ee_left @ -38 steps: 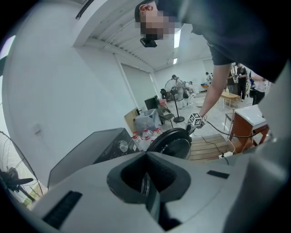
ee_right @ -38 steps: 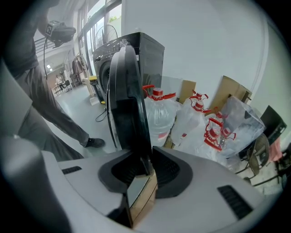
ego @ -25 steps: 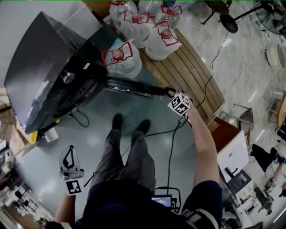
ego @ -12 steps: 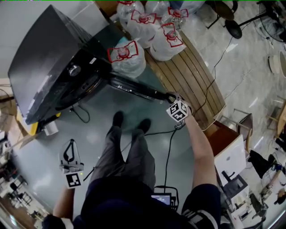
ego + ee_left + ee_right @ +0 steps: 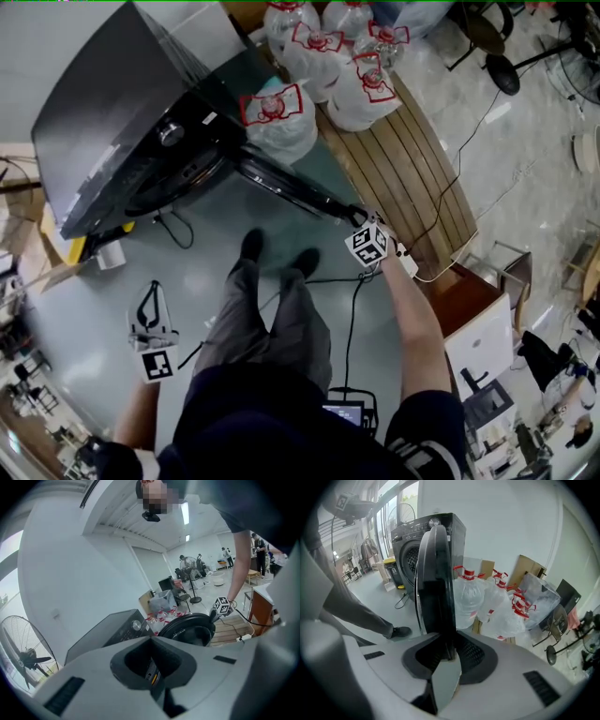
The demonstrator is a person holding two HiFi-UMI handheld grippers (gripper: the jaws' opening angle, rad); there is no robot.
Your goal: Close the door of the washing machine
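The right gripper [image 5: 355,215] was clamped on the free edge of the washing machine door [image 5: 286,187], with the dark rim pinched between its two jaws. The left gripper [image 5: 150,289] hung low at the person's side with its jaws together, holding nothing and well apart from the machine.

The round door stood swung out from the front of the dark washing machine [image 5: 103,131], hinged at the drum opening. On one side of the door lay bare floor [image 5: 202,272], where the person's shoes [image 5: 248,248] stood just beside it. On the other side, clear water bottles [image 5: 274,127] with red caps sat close behind the door, some on a slatted wooden platform [image 5: 412,187]. A black cable [image 5: 178,234] trailed on the floor near the machine's base.

The floor was smooth and pale grey-green. White walls stood behind the machine, with chairs and fans farther off.
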